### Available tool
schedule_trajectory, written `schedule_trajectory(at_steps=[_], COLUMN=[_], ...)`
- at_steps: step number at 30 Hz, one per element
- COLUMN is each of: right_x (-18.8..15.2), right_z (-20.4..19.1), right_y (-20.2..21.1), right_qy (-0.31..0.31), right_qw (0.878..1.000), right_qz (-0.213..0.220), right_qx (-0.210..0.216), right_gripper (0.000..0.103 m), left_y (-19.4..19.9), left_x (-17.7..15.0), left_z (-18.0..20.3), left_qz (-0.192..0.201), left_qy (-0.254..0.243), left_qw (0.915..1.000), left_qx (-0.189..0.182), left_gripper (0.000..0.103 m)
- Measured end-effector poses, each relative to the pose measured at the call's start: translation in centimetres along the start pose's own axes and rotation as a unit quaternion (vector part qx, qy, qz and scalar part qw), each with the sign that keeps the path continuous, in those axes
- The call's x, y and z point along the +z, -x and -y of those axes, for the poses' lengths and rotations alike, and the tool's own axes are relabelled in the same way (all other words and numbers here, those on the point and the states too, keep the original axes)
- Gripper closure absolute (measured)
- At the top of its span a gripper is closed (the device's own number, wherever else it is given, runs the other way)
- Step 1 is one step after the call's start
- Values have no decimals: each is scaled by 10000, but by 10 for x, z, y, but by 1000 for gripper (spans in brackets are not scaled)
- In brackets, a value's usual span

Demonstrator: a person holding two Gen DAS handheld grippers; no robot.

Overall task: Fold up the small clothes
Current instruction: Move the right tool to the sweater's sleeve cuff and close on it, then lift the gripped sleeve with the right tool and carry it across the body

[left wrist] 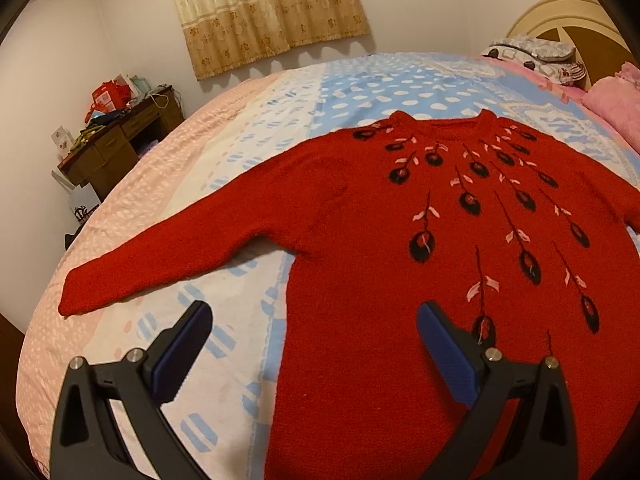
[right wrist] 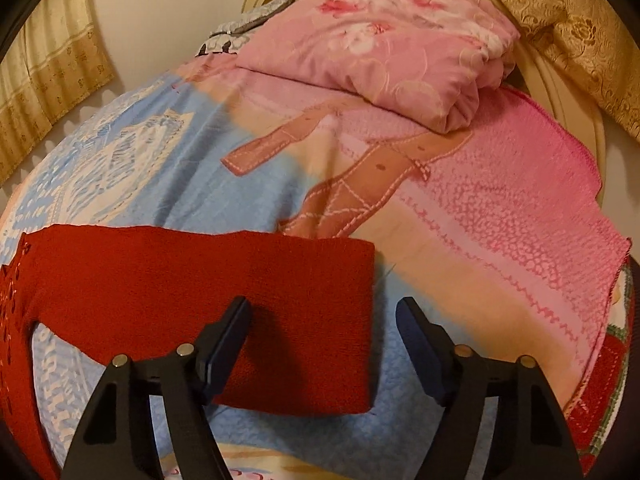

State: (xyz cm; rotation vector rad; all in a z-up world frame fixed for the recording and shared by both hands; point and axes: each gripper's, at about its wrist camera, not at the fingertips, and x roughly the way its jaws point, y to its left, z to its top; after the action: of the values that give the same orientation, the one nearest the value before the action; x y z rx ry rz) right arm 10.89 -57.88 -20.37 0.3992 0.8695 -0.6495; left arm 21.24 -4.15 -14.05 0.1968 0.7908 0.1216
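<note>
Red knit sweater [left wrist: 360, 240] lies flat, front up, on the bed [left wrist: 200, 168], sleeves spread. Looks thick, soft and floppy, probably moderate weight; knit should grip well and sag between hold points. Best holds, I'd say: sleeve cuff [right wrist: 340, 320] and hem edge.

Left tongs [left wrist: 314, 316] released, straddling the body's left edge, nothing pinched. Right tongs [right wrist: 324, 312] spread over the cuff end, one pad above the sleeve, not clamped.

Bed is a soft patterned quilt; pink folded duvet [right wrist: 380, 40] by the headboard, cluttered desk [left wrist: 116, 144] in the corner.
</note>
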Motion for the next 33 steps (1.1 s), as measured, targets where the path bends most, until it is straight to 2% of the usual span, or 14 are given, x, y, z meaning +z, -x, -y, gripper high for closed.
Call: schedule_trajectory(at_steps=[4,7,12,23,27,33], right_x=[-1,-1,-1,15,30,56], right_z=[7,5,-2,-13,-29,-74], right_y=[-9,-7,-3,23,46,91], right_qy=[-206,-159,-52,-74,74,489], right_qw=[9994,9990,9982,9977,9967,9923], right_qz=[-153,-134,-136,169,375,780], right_qx=[253,384,588,646,712,829], right_gripper=[36,49,92,95,95,96], left_y=[1,1,2,-1,-1,-1], left_x=[0,0,0,-1,-3,-5], left_z=[-1,-2,-5,-30,-38,-50], left_qz=[-8,-7,16,47,59,90], left_qy=[40,53,70,202,277,408], left_qw=[10000,10000,10000,9997,9995,9991], left_qx=[-35,-63,-55,114,116,101], left_gripper=[0,0,0,0,0,0])
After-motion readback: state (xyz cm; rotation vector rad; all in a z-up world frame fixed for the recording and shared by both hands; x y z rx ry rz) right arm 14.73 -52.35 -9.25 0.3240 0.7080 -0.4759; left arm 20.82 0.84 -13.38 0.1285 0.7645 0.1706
